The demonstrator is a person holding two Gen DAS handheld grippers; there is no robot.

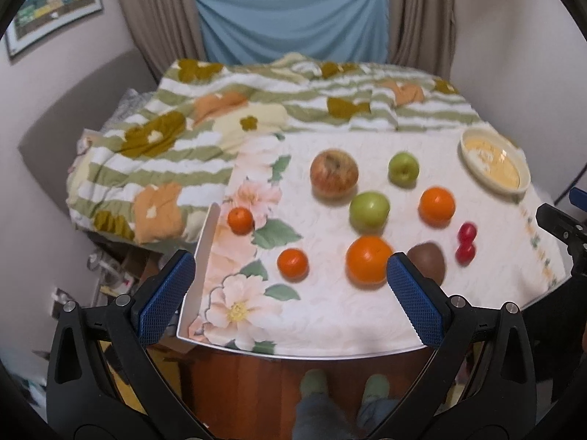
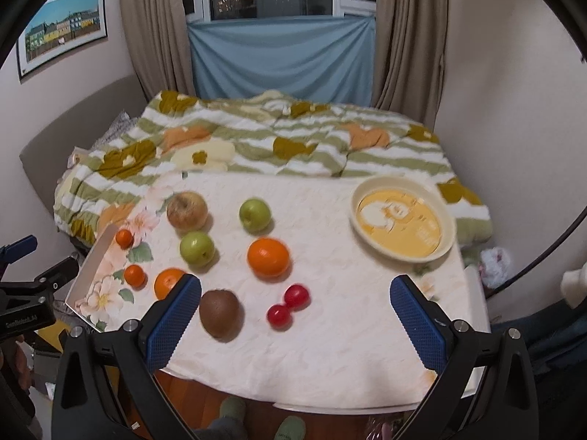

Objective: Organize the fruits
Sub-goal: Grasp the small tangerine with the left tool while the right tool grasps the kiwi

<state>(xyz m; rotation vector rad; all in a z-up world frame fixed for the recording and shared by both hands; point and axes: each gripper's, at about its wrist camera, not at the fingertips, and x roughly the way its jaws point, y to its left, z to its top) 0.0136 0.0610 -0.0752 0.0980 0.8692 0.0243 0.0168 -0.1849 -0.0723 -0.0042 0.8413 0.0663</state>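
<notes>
Fruits lie spread on a white flowered tablecloth (image 2: 330, 330): a reddish apple (image 1: 333, 172) (image 2: 186, 209), two green apples (image 1: 403, 169) (image 1: 369, 207), two large oranges (image 1: 368, 259) (image 2: 268, 258), two small oranges (image 1: 292, 263) (image 1: 240, 220), a brown kiwi (image 2: 221, 314) (image 1: 427, 260) and two red tomatoes (image 2: 288, 305) (image 1: 466, 242). A cream bowl (image 2: 403, 220) (image 1: 495, 159) stands at the far right. My left gripper (image 1: 290, 286) is open above the near left of the cloth. My right gripper (image 2: 295, 304) is open, above the near edge, near the tomatoes and kiwi. Both hold nothing.
A bed with a green striped flowered quilt (image 2: 256, 139) lies behind the table. Curtains and a blue cloth (image 2: 282, 58) hang at the window. The table's front edge (image 1: 312, 354) is near me; my feet show on the wooden floor below.
</notes>
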